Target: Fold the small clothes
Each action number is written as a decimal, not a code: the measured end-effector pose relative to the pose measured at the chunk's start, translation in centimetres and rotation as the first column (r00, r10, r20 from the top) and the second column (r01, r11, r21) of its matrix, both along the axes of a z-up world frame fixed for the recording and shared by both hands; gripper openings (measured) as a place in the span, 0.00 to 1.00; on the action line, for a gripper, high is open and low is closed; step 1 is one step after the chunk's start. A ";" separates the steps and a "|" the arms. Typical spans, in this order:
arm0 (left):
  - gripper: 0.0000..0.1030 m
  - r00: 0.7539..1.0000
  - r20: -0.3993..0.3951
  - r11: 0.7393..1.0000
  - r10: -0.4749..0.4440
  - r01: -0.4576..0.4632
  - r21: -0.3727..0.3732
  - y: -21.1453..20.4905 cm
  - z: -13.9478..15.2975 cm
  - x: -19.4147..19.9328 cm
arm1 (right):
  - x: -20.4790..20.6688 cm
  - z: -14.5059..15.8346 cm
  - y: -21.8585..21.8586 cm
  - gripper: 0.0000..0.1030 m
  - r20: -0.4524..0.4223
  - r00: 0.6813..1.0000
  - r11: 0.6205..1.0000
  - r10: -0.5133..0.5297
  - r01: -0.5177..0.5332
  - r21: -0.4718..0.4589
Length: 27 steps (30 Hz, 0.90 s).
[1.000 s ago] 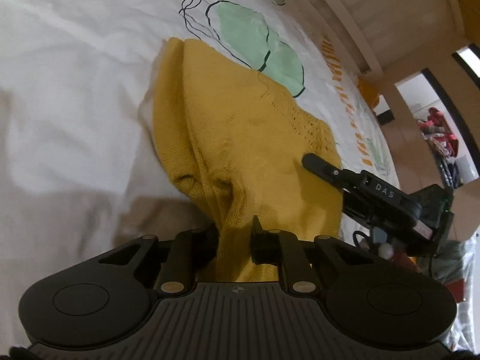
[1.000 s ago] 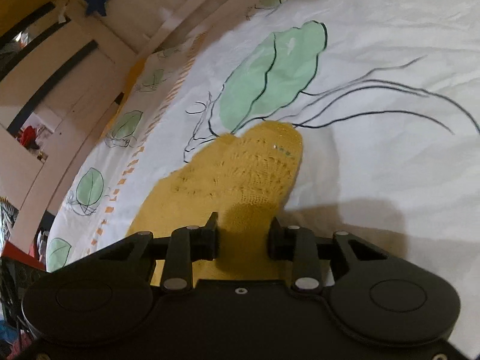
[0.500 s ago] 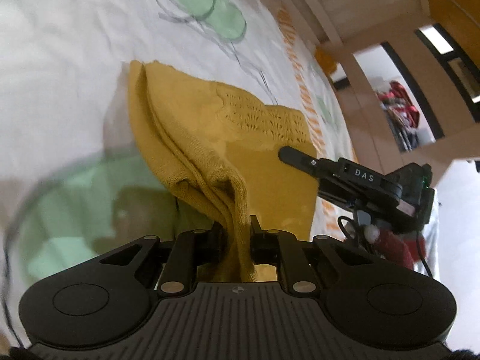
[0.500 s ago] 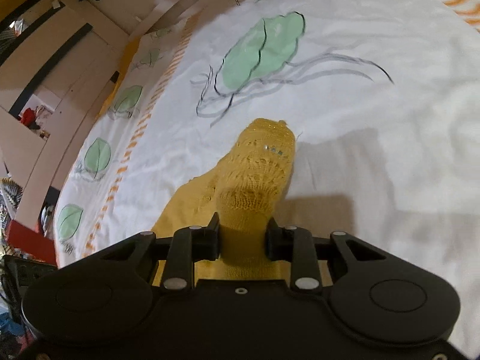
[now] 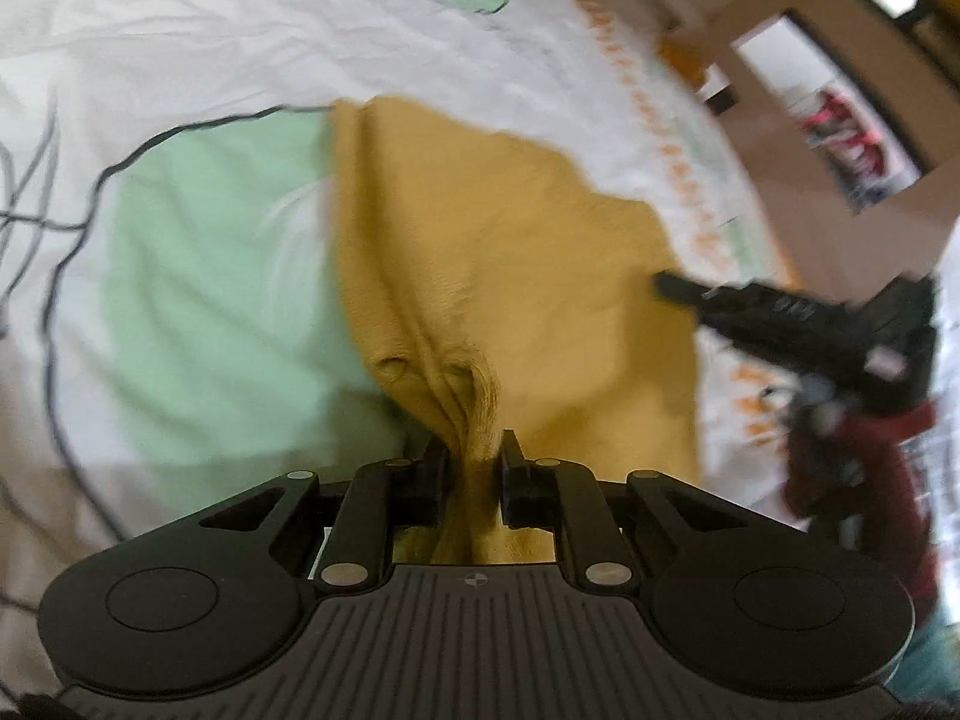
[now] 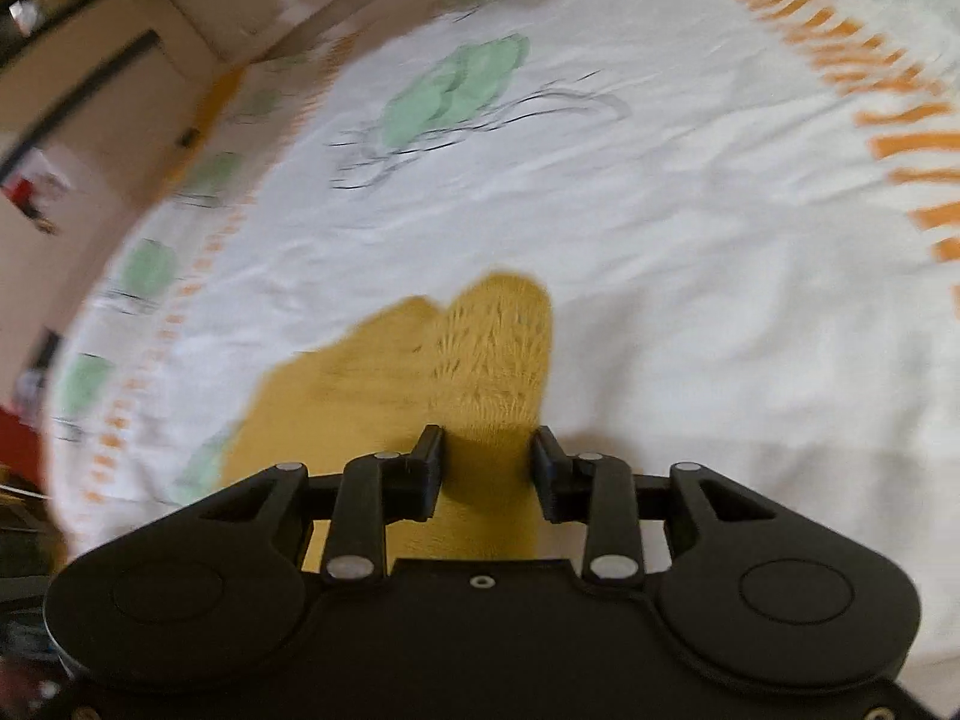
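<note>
A small yellow knitted garment [image 5: 480,252] hangs between my two grippers over a white bedsheet [image 5: 180,48] printed with green leaves. My left gripper [image 5: 473,450] is shut on a bunched edge of the garment. My right gripper [image 6: 487,450] is shut on the garment's other edge [image 6: 480,354], where the knit has a lace pattern. The right gripper [image 5: 678,289] also shows in the left wrist view, at the garment's right edge. The cloth is stretched between them and lifted off the sheet. Both views are motion-blurred.
The sheet has an orange dashed border [image 6: 900,138] near its edges. A wooden bed frame [image 6: 198,48] rises behind. A doorway [image 5: 840,108] shows at the upper right. A dark red sleeve [image 5: 858,480] holds the right gripper.
Both grippers have moved back with the garment, drawing it across the sheet. A large green leaf print now lies left of it. The hold on each edge is unchanged.
</note>
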State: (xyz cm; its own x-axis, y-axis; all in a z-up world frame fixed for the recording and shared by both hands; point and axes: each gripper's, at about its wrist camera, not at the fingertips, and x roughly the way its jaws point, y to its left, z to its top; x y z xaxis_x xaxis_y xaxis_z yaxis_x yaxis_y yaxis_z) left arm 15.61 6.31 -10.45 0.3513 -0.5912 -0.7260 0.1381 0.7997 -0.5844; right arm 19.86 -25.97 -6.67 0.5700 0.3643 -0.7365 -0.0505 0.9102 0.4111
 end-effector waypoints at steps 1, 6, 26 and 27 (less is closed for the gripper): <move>0.17 1.000 0.014 1.000 0.000 0.000 0.017 -0.1 -0.2 -0.2 | -0.2 0.0 -0.1 0.49 0.015 1.000 1.000 -0.012 0.012 -0.027; 0.19 0.995 0.096 0.996 0.006 -0.014 0.089 -0.7 0.5 -1.2 | -1.5 0.3 0.0 0.57 0.084 0.996 0.993 -0.029 0.038 -0.108; 0.24 0.903 0.429 0.944 0.018 -0.156 0.291 -6.8 3.6 3.9 | -0.9 -0.1 4.5 0.29 0.216 0.975 0.984 0.047 -0.007 -0.179; 0.24 0.910 0.414 0.936 0.022 -0.163 0.310 -7.0 2.8 4.5 | -0.7 -0.7 4.5 0.28 0.202 0.978 0.982 0.045 -0.006 -0.190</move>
State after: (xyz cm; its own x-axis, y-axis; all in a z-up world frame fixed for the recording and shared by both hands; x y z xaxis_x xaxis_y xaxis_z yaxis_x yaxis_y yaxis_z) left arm 20.12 -0.72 -7.64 0.6928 -0.2919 -0.6594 0.2176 0.9564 -0.1947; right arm 19.19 -21.49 -7.38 0.7077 0.2469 -0.6620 -0.1396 0.9673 0.2116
